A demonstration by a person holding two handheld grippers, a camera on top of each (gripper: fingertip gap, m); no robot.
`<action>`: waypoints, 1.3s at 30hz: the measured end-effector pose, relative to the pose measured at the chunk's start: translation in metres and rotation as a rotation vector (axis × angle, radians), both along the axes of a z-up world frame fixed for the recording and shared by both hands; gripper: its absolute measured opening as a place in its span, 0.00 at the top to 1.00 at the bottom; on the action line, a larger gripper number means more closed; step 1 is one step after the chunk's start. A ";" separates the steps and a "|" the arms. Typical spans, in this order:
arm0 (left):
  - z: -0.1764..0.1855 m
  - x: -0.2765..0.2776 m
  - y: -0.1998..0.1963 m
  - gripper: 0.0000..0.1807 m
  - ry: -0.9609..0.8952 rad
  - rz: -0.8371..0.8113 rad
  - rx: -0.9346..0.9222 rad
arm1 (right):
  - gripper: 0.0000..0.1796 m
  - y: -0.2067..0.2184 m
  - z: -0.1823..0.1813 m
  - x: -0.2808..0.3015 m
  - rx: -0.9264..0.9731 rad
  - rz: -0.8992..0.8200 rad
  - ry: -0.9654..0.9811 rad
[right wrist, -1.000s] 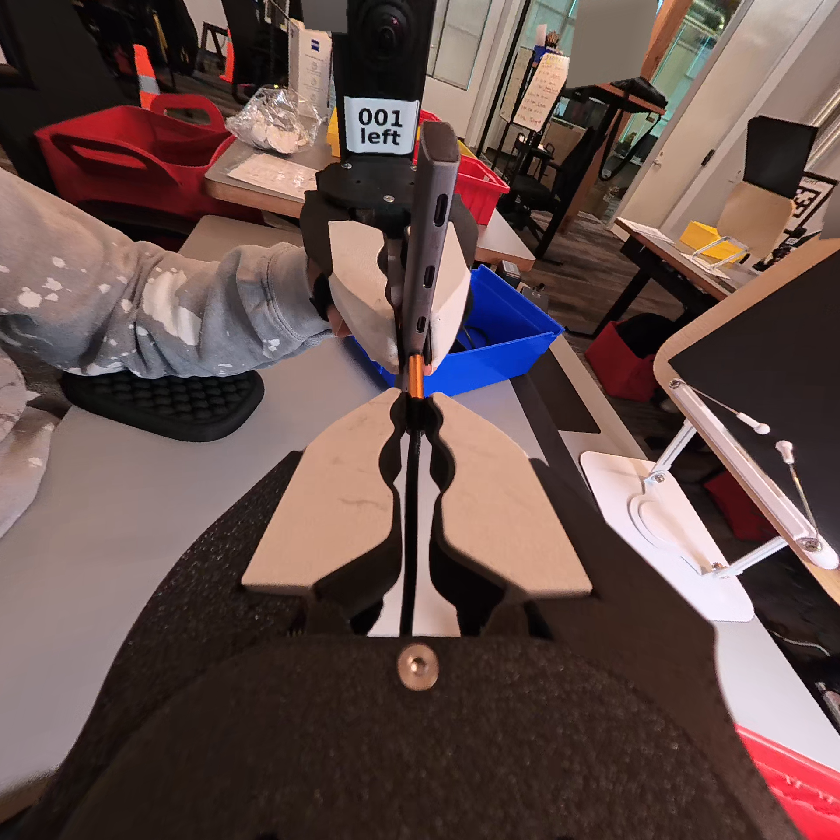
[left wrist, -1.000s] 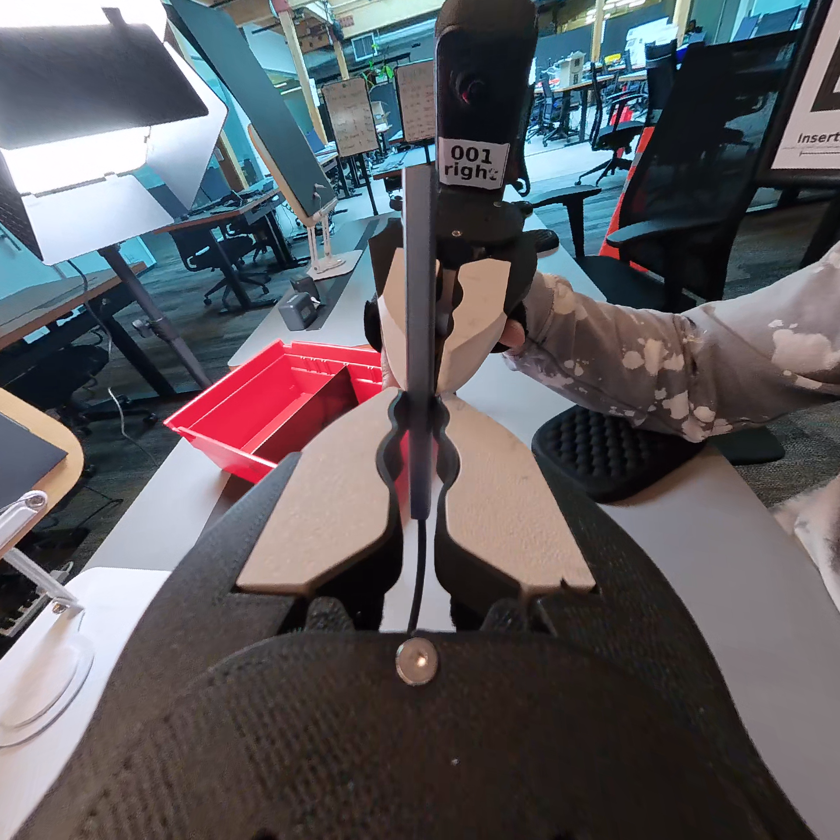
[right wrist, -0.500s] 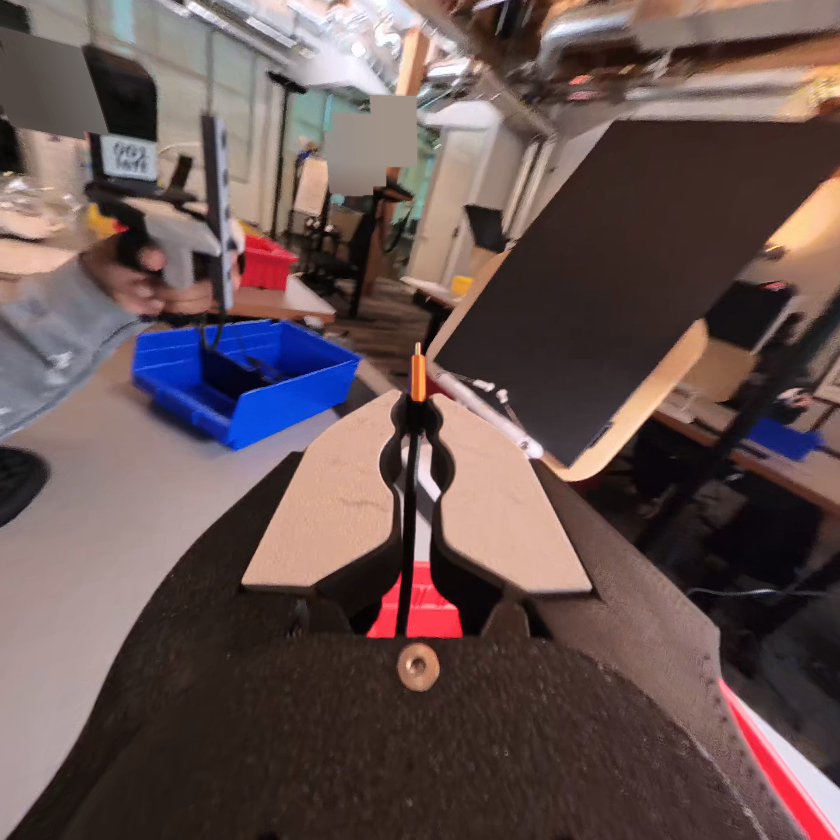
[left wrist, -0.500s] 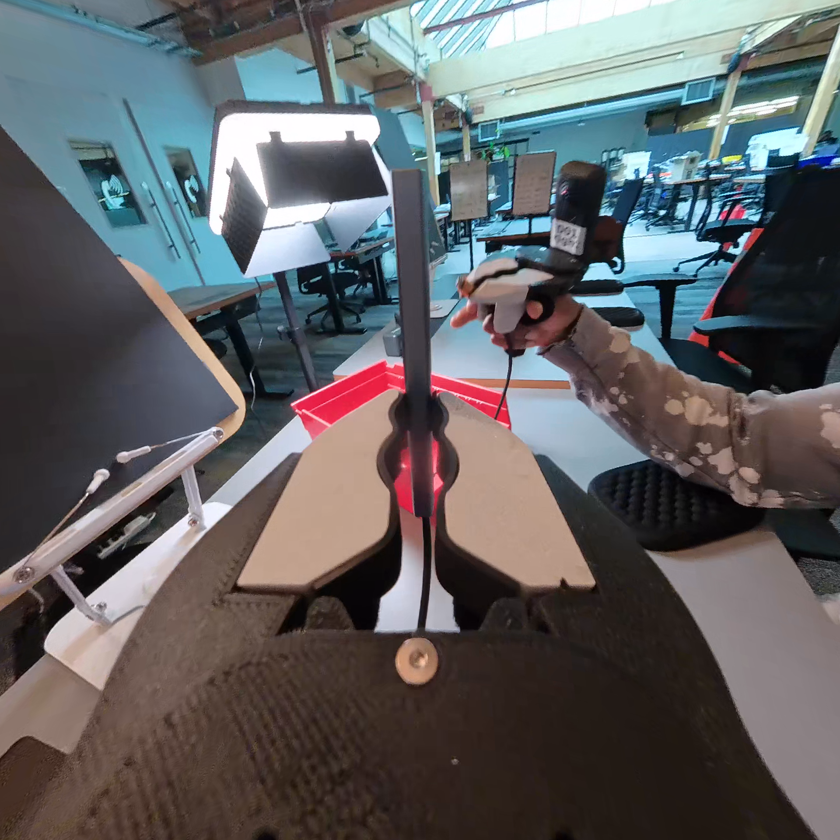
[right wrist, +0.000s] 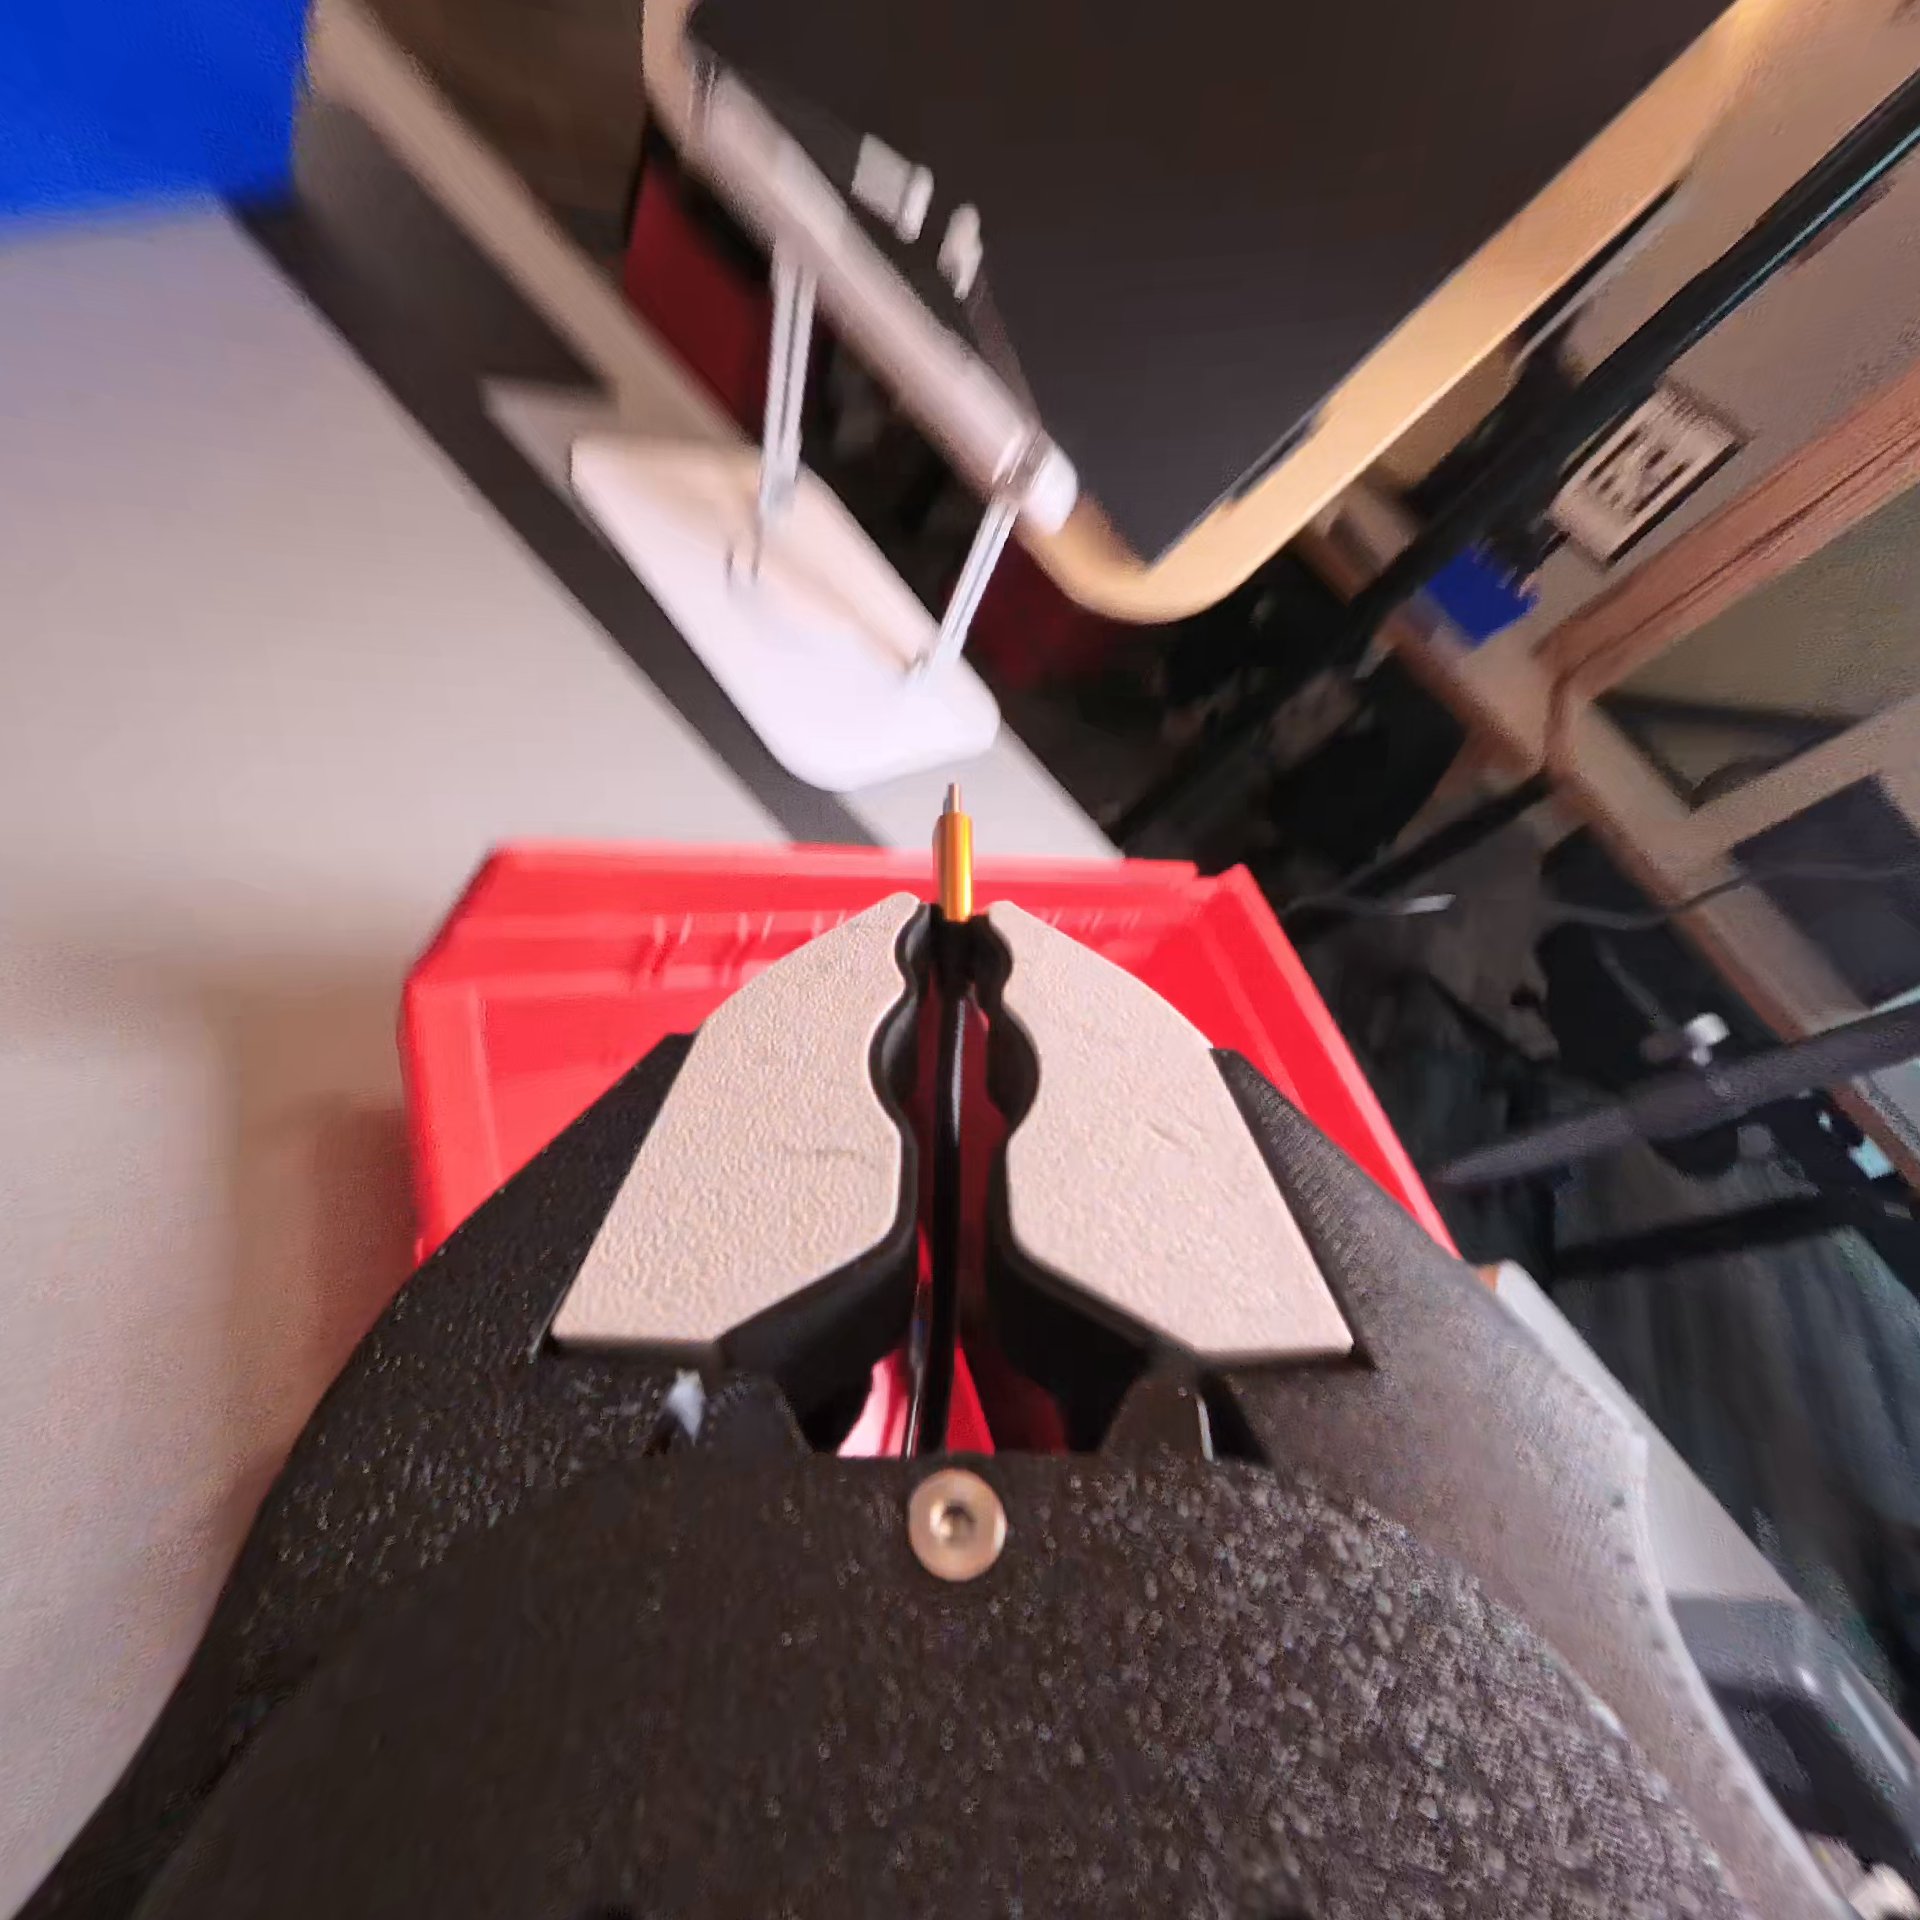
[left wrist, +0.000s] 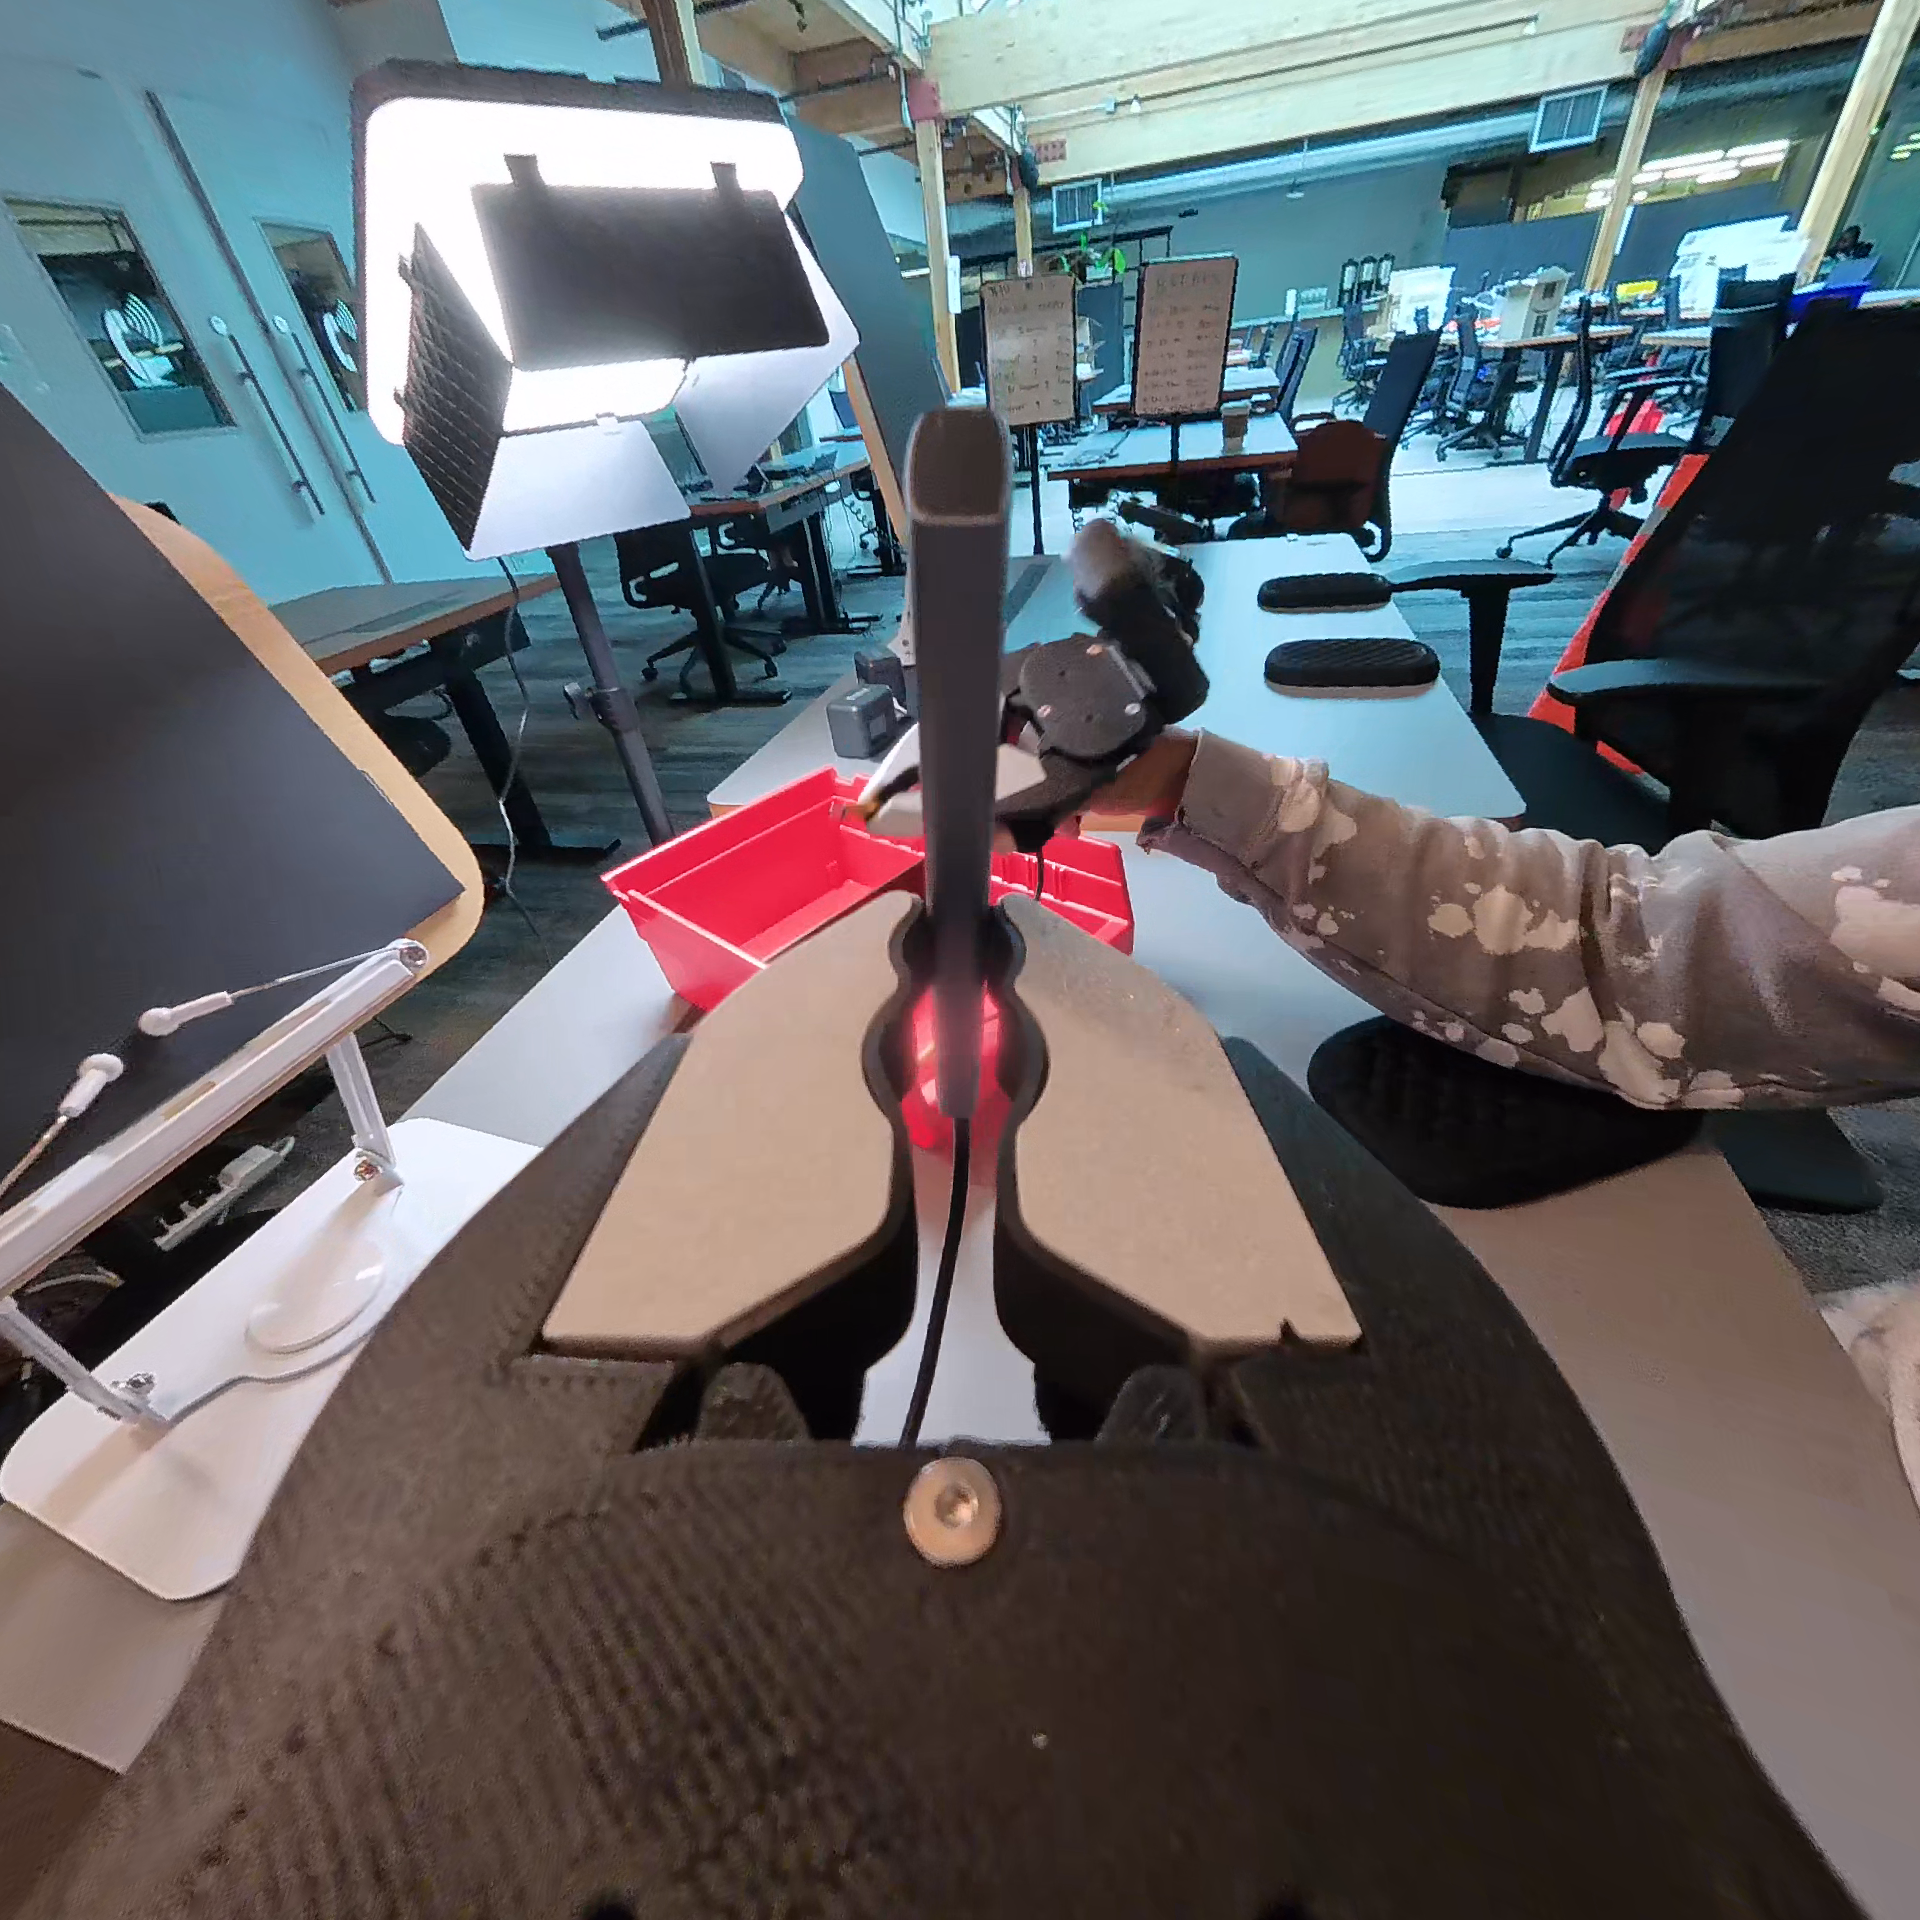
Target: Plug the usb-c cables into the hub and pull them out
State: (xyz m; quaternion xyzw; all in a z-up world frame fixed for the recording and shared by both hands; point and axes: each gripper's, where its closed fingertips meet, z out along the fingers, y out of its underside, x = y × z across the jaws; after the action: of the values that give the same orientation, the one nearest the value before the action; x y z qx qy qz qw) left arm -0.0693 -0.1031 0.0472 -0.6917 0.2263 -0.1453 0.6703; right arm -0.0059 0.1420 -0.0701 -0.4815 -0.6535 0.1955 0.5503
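My left gripper (left wrist: 954, 914) is shut on the dark grey hub (left wrist: 956, 665), which stands upright out of the fingertips; its black cord (left wrist: 940, 1278) trails back between the pads. My right gripper (right wrist: 954, 909) is shut on a usb-c cable with an orange plug (right wrist: 954, 862) that sticks out of the tips, its black cord (right wrist: 940, 1195) running back. The plug is out of the hub and hangs over the red bin (right wrist: 644, 966). In the left wrist view the right gripper (left wrist: 1049, 748) is tipped down over the red bin (left wrist: 769, 883), partly behind the hub.
A grey table (left wrist: 1662, 1351) carries a black wrist pad (left wrist: 1475, 1122). A white stand (left wrist: 208, 1351) holds a black board (left wrist: 156, 779) at the left. A lit studio lamp (left wrist: 582, 312) stands behind. Office chairs are at the right. A sleeve (left wrist: 1558, 935) reaches across. My hands' fingertips stand some 30 cm from each other.
The right gripper has pulled the orange plug out of the hub, swung away and tipped down over the red bin. The left gripper still holds the hub upright.
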 end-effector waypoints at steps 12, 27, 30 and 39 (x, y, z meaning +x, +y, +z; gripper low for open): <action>-0.032 0.018 0.015 0.94 0.045 -0.041 -0.146 | 0.80 0.019 -0.033 0.017 -0.027 -0.152 -0.254; -0.128 0.060 0.041 0.94 0.363 -0.080 -0.442 | 0.82 -0.197 0.069 0.019 -0.076 0.598 -0.058; -0.145 0.070 0.043 0.94 0.426 -0.093 -0.482 | 0.81 -0.208 0.048 0.015 -0.060 0.613 -0.162; -0.149 0.075 0.049 0.89 0.415 -0.076 -0.468 | 0.95 -0.216 0.021 0.006 -0.076 0.647 -0.265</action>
State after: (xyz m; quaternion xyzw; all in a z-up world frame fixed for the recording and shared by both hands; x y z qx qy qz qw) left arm 0.0060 -0.0539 -0.1015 -0.8332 0.3443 -0.0741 0.4263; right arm 0.0006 -0.0743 -0.0486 -0.2910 -0.8302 0.3199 0.3519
